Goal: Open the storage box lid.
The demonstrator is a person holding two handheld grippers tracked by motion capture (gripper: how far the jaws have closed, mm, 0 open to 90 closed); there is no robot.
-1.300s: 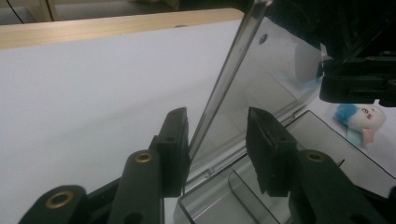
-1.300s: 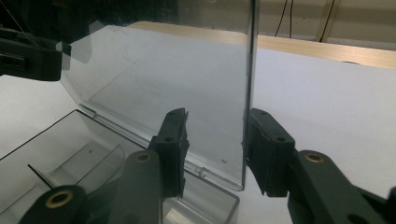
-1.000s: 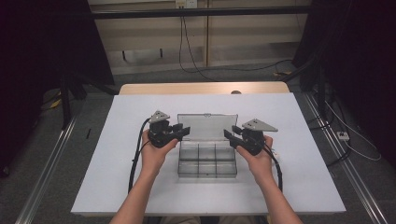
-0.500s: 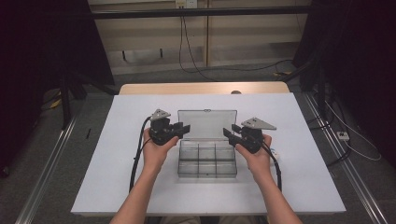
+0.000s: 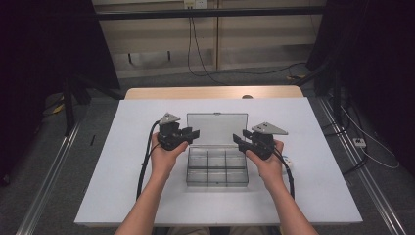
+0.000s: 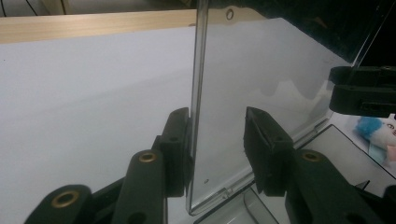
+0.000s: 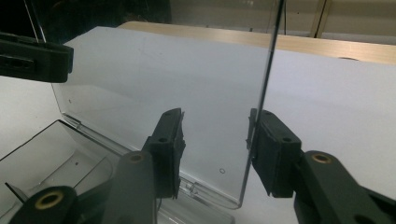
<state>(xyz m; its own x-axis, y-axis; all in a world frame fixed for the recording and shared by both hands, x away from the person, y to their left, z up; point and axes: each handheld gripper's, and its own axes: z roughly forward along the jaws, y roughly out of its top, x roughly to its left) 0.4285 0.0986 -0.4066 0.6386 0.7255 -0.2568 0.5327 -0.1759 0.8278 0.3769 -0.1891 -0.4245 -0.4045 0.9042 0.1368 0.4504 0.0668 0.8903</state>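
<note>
Surface: white table (image 5: 122,171) with a wooden strip along its far edge, dark floor and cables beyond it.
Box: clear plastic compartment box (image 5: 217,168) sits at the middle of the table, between the two hands; its six compartments look empty.
Lid: clear lid (image 5: 217,128) stands raised at the far side of the box, hinged along the box's back edge; also seen in the left gripper view (image 6: 261,93) and the right gripper view (image 7: 163,93).
Left gripper: left gripper (image 5: 188,134) is at the lid's left edge. In its own view (image 6: 217,149) the jaws stand partly open astride that edge; one pad touches the edge or lies just against it, the other stands clear of the lid face with a gap.
Right gripper: right gripper (image 5: 241,140) is at the lid's right edge. In its own view (image 7: 215,149) the jaws have just been opening, with the lid edge between them; one pad sits against the edge, the other is apart from the lid face.
Grip: neither pair of pads clamps the lid from both sides.
Beside the box: small blue and white soft thing (image 6: 376,135) lies on the table to the right of the box.
</note>
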